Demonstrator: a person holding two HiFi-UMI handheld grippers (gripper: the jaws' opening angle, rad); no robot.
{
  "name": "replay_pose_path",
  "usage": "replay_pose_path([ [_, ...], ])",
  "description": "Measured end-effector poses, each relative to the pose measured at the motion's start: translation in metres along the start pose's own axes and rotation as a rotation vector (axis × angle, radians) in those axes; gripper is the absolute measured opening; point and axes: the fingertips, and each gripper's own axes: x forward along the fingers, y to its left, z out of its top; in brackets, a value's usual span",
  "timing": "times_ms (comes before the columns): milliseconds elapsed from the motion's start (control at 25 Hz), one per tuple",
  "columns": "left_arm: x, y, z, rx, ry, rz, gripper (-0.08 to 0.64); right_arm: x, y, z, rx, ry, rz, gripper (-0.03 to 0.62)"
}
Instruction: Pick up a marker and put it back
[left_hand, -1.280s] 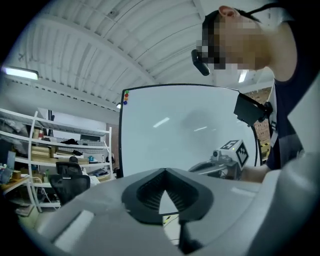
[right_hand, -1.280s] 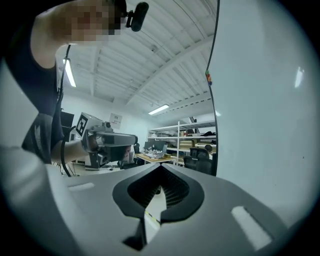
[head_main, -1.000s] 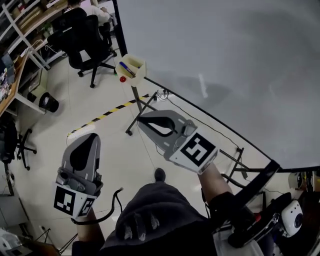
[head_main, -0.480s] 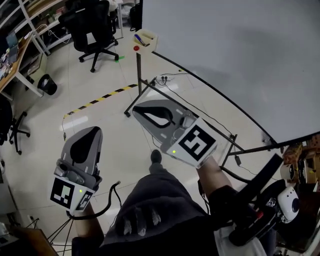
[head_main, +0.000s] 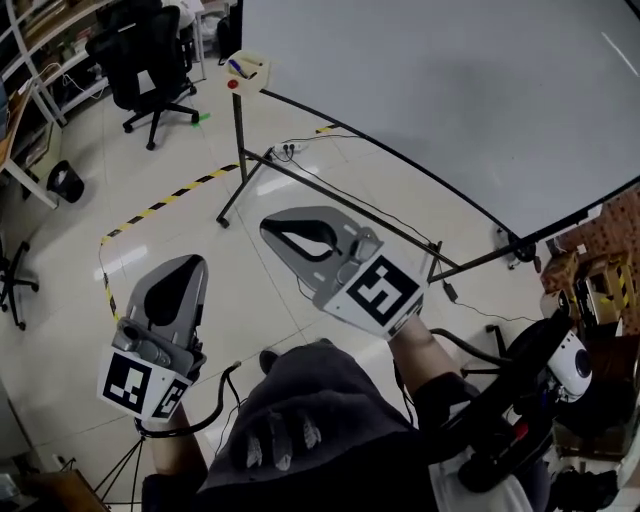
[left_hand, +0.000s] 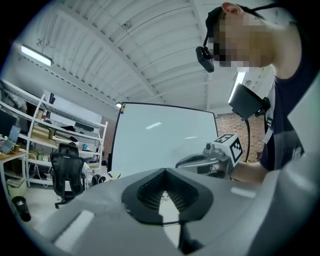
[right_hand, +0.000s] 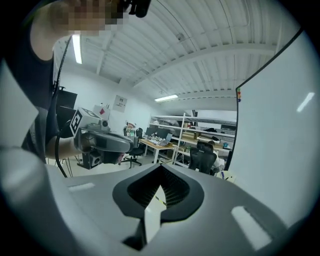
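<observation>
A small cream marker tray (head_main: 248, 70) hangs at the whiteboard's (head_main: 430, 90) lower left corner, with a blue marker (head_main: 236, 67) lying in it and a red round magnet (head_main: 233, 85) just under it. My right gripper (head_main: 274, 229) is held in front of the person's chest, shut and empty, well short of the tray. Lower left, my left gripper (head_main: 186, 268) is also shut with nothing in it. In the left gripper view my left gripper's (left_hand: 165, 172) jaws meet at the tips, with the right gripper (left_hand: 186, 161) beyond. The right gripper view shows my right gripper (right_hand: 160, 167) closed.
The whiteboard stands on a black metal frame (head_main: 330, 185) with legs and cables on the tiled floor. Yellow-black tape (head_main: 165, 200) crosses the floor. A black office chair (head_main: 135, 60) and desks stand at the far left. Cardboard boxes (head_main: 600, 270) sit at the right.
The head view has swung: the whiteboard and its tray have slid up and left in view. Both grippers stay shut and hold about the same place before the body.
</observation>
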Motion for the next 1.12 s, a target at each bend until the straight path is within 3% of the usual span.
replay_pose_path([
  [240,0.01,-0.024,0.002,0.006,0.01,-0.043,0.006,-0.033,-0.007,-0.002,0.031,-0.032,-0.077,0.0],
  [520,0.052,-0.149,0.002,0.031,0.03,-0.075,0.006,-0.155,-0.01,-0.035,0.062,-0.025,-0.11,0.0],
  [760,0.071,-0.223,-0.011,0.059,0.073,-0.057,0.006,-0.22,-0.01,-0.066,0.118,-0.033,-0.083,0.0],
  [920,0.067,-0.252,-0.018,0.061,0.096,-0.02,0.006,-0.242,-0.001,-0.08,0.137,-0.034,-0.048,0.0],
  [1120,0.055,-0.256,-0.003,0.074,0.078,0.018,0.006,-0.248,0.005,-0.065,0.139,-0.076,-0.031,0.0],
])
